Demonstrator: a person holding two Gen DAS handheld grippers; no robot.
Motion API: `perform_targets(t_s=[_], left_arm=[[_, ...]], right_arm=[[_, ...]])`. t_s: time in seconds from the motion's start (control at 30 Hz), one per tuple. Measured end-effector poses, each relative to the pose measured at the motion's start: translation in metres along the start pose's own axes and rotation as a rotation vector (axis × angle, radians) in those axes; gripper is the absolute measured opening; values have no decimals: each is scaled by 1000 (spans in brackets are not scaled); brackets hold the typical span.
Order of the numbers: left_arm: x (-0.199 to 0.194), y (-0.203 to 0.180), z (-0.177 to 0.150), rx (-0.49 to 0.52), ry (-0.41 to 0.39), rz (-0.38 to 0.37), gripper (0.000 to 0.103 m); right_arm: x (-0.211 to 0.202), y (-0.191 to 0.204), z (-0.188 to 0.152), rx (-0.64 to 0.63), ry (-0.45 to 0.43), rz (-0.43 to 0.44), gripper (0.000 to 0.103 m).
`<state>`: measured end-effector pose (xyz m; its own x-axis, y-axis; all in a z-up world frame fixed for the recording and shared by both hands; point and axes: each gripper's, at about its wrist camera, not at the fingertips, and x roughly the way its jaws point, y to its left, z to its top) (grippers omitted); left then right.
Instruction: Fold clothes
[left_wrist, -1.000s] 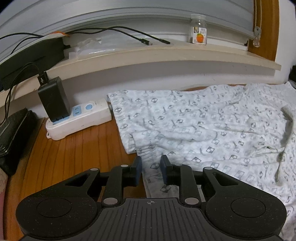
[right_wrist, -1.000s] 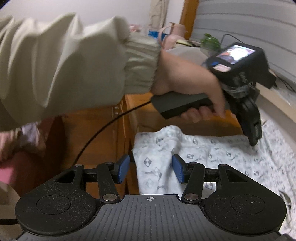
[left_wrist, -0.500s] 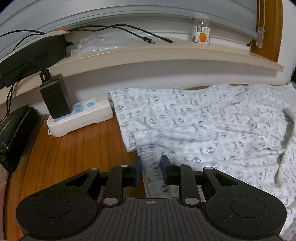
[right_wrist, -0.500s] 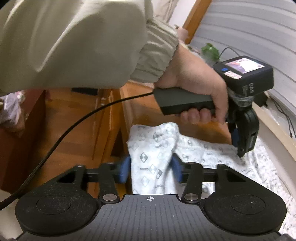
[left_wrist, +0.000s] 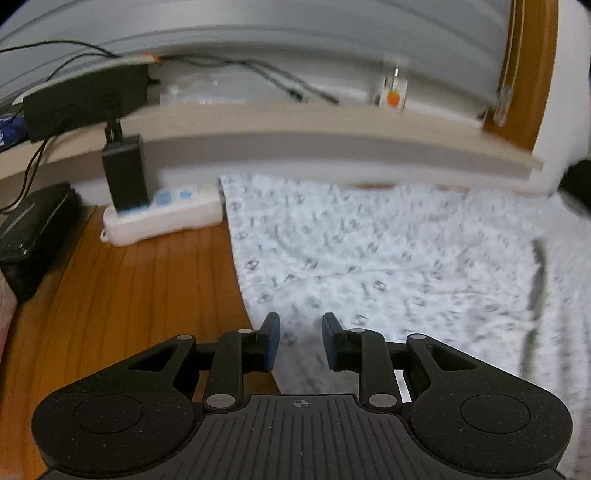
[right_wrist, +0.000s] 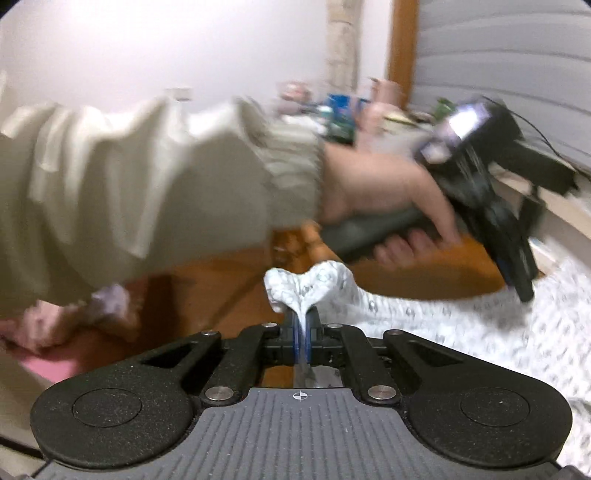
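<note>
A white garment (left_wrist: 388, 258) with small grey prints lies spread on a wooden table (left_wrist: 129, 295). In the left wrist view my left gripper (left_wrist: 300, 332) hovers over the garment's near left edge, its blue pads apart and pressing on nothing. The right wrist view shows my right gripper (right_wrist: 303, 321) shut on a corner of the garment (right_wrist: 424, 314), with a bunch of fabric sticking up above the pads. Beyond it a person's hand (right_wrist: 388, 199) holds the left gripper (right_wrist: 524, 291), whose tip points down at the cloth's far edge.
A white power strip (left_wrist: 162, 218) with a black adapter (left_wrist: 123, 177) sits by the wall left of the garment. A black case (left_wrist: 33, 229) lies at the far left. A shelf (left_wrist: 332, 129) above carries cables and a small jar (left_wrist: 395, 94). A cream sleeve (right_wrist: 129, 192) crosses the right view.
My right gripper's jaws have closed on the garment's corner and raised it a little. My left gripper has shifted slightly over the cloth's edge, its gap unchanged.
</note>
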<state>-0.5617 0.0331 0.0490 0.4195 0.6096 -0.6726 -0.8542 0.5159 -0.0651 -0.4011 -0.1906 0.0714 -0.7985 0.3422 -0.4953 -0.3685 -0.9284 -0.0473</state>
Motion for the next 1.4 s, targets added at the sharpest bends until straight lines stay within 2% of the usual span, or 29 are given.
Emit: perform_targets(t_s=[0.07, 0.17, 0.47, 0.73, 0.9, 1.07, 1.2, 1.4], left_arm=[[1, -1, -4, 4, 12, 11, 28], [-3, 0, -7, 5, 11, 32, 30], [0, 10, -7, -37, 7, 54, 30], [0, 9, -8, -35, 7, 62, 30], [-2, 14, -8, -81, 4, 63, 30], [-11, 32, -7, -171, -45, 81, 29], [-20, 49, -3, -229, -90, 81, 28], [-33, 51, 6, -231, -137, 64, 28]], right_arm=[[-12, 3, 7, -2, -10, 26, 5], [-24, -4, 14, -3, -8, 15, 5], [-55, -54, 32, -43, -15, -127, 5], [-64, -86, 43, -85, -4, -232, 5], [-58, -115, 49, -151, 35, -313, 5], [-38, -160, 58, -248, 106, -385, 5], [-15, -198, 68, -376, 161, -451, 5], [34, -249, 82, -575, 246, -539, 4]])
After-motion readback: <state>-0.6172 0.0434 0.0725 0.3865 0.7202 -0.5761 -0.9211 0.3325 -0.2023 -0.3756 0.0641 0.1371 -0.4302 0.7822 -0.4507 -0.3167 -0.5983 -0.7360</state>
